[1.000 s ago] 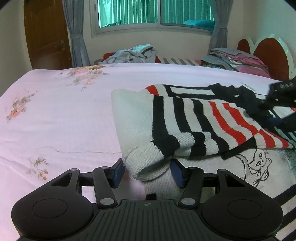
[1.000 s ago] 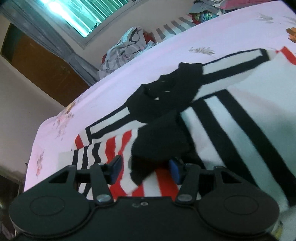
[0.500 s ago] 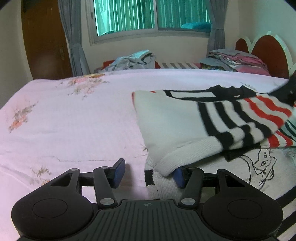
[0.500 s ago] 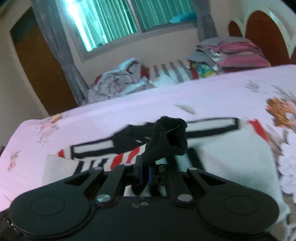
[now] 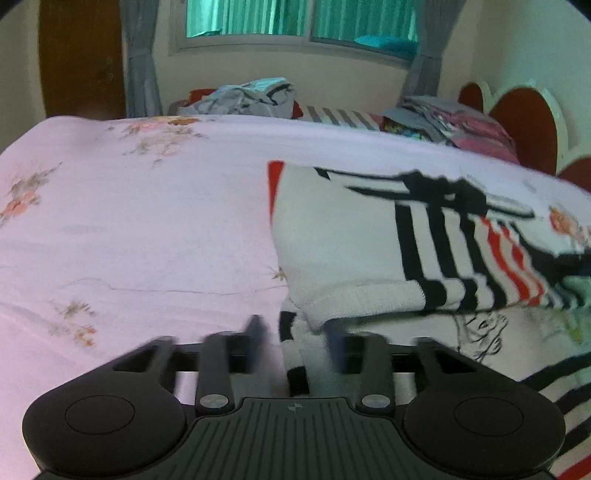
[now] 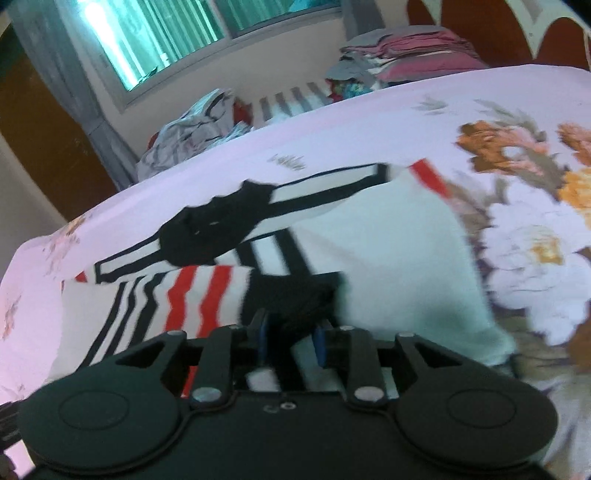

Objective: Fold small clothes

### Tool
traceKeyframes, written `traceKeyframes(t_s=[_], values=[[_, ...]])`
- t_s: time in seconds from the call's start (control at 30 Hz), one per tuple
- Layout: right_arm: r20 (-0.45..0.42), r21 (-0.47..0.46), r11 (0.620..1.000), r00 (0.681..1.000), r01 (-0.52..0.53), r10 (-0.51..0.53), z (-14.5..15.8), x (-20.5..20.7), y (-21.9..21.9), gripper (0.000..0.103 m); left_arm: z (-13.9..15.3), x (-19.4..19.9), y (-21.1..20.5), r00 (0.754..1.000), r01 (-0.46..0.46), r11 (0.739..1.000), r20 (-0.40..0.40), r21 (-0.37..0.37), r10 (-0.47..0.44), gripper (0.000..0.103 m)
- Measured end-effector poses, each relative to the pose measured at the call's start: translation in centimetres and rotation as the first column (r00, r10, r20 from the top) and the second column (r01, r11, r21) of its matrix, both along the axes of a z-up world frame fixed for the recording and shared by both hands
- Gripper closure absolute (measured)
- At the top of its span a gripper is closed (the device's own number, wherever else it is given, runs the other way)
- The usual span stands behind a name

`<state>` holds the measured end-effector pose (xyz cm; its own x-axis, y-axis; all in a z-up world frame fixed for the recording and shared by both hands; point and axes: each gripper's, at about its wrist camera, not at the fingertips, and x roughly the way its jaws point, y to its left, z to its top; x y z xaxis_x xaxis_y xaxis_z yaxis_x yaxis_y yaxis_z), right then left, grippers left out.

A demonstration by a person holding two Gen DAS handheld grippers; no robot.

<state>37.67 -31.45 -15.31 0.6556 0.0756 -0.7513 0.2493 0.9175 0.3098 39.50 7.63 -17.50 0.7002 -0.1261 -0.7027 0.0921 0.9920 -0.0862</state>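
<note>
A striped knit sweater (image 5: 369, 236) lies folded over on the pink floral bedsheet (image 5: 129, 221). The left tool (image 5: 295, 332) is opening, its white cuff (image 5: 343, 302) loose between the pads. The right tool (image 6: 290, 339) is opening around the black cuff (image 6: 295, 299).

Blurry hand-held gripper (image 5: 293, 338) opening, prob. off sweater (image 5: 351, 236).

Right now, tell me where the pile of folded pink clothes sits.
The folded pink clothes sit at the far edge of the bed, on the right of the left wrist view, beside the red headboard and below the window.
</note>
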Motion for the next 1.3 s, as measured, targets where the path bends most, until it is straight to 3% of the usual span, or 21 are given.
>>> traceKeyframes(t_s=[0.03,0.07,0.13,0.33,0.47,0.67,0.77,0.83,0.9,1.0,1.07,1.3], values=[[0.008,0.009,1.000,1.000,0.010,-0.010,0.1,-0.1,-0.6,0.073,0.5,-0.2,0.4,1.000,-0.019,1.000,0.008,-0.018,0.020,0.031],[0.012,0.026,0.999,1.000,0.020,-0.021,0.1,-0.1,-1.1,0.063,1.0,-0.3,0.8,0.999,-0.043,0.998,0.020,-0.041,0.044,0.029],[0.017,0.056,0.998,0.999,0.043,-0.044,0.0,0.1,-1.9,0.054,1.9,0.1,1.3,0.997,-0.068,0.994,0.025,-0.081,0.070,0.028],[-0.030,0.105,0.994,0.999,0.042,-0.039,-1.7,2.2,-1.8,0.057,1.1,4.9,0.5,0.996,-0.094,0.985,-0.011,-0.142,0.093,0.028],[-0.045,0.040,0.999,0.999,0.017,-0.015,-1.9,3.3,-0.8,0.076,-0.5,9.0,-0.3,0.992,-0.120,0.979,-0.053,-0.166,0.113,0.029],[-0.026,-0.026,0.999,0.999,-0.045,0.044,-1.3,3.5,-0.1,0.098,-1.9,13.5,-0.9,0.990,-0.139,0.977,-0.062,-0.165,0.130,0.058],[0.025,-0.089,0.994,0.998,-0.057,0.059,-0.4,3.0,0.1,0.099,-2.3,14.8,-1.0,0.988,-0.152,0.980,-0.040,-0.126,0.148,0.071],[0.015,-0.215,0.975,0.998,-0.056,0.061,-0.7,3.1,0.6,0.101,-2.9,15.6,-0.8,0.985,-0.175,0.980,-0.031,-0.098,0.173,0.072],[-0.045,-0.183,0.981,0.997,-0.064,0.057,-2.2,3.8,0.1,0.101,-3.3,16.1,-0.5,0.979,-0.202,0.974,-0.022,-0.105,0.201,0.072],[-0.015,-0.182,0.981,0.998,-0.064,0.063,-1.6,3.6,0.0,0.098,-3.1,16.3,-0.9,0.981,-0.192,0.978,-0.007,-0.078,0.192,0.072],[0.020,-0.172,0.984,0.999,-0.047,0.051,-0.7,3.3,-0.3,0.087,-2.6,15.9,-0.8,0.982,-0.189,0.979,0.001,-0.071,0.189,0.072],[0.089,-0.176,0.978,0.987,-0.113,0.130,1.6,3.8,1.9,0.083,0.2,11.5,-2.9,0.994,-0.086,0.995,0.058,-0.059,0.090,0.072]])
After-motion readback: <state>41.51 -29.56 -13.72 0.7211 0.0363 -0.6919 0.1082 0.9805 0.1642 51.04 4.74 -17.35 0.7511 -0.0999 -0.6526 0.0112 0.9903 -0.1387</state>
